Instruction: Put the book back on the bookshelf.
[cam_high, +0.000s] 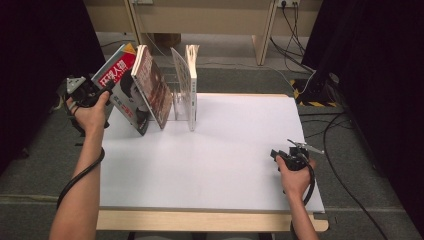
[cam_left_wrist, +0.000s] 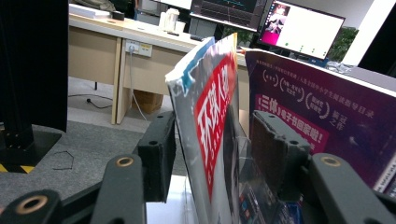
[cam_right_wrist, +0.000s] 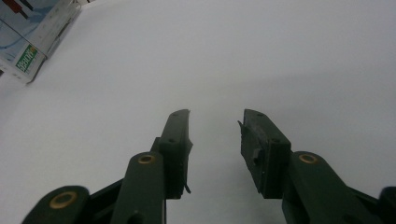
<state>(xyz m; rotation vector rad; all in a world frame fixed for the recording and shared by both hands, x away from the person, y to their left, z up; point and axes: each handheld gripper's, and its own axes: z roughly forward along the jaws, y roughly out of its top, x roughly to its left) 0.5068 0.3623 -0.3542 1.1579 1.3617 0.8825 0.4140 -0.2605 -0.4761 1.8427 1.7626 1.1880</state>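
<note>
**Left gripper letting go of the magazine at the rack**

While the right gripper (cam_high: 278, 156) sits idle near the table's (cam_high: 225, 165) right front edge, jaws apart over bare white surface with nothing between them, the work is all on the far left. The left gripper (cam_high: 102, 90) is at the upper edge of the red-covered magazine (cam_high: 122, 87), which leans against the next book (cam_high: 152, 85) at the left end of the clear rack (cam_high: 176, 102). In the left gripper view the magazine's edge (cam_left_wrist: 210, 126) stands between the jaws, with a visible gap at the left jaw, so the grip looks released, not clenched.

Judgement: placing step, at the let-go. The magazine looks settled, tilted right onto its neighbour.

Next move: back the left gripper straight off up-left, along the cover's plane, without dragging the edge. Risk: a snagged jaw tips the leaning pair. Two more books (cam_high: 190, 85) stand upright farther right.
</note>
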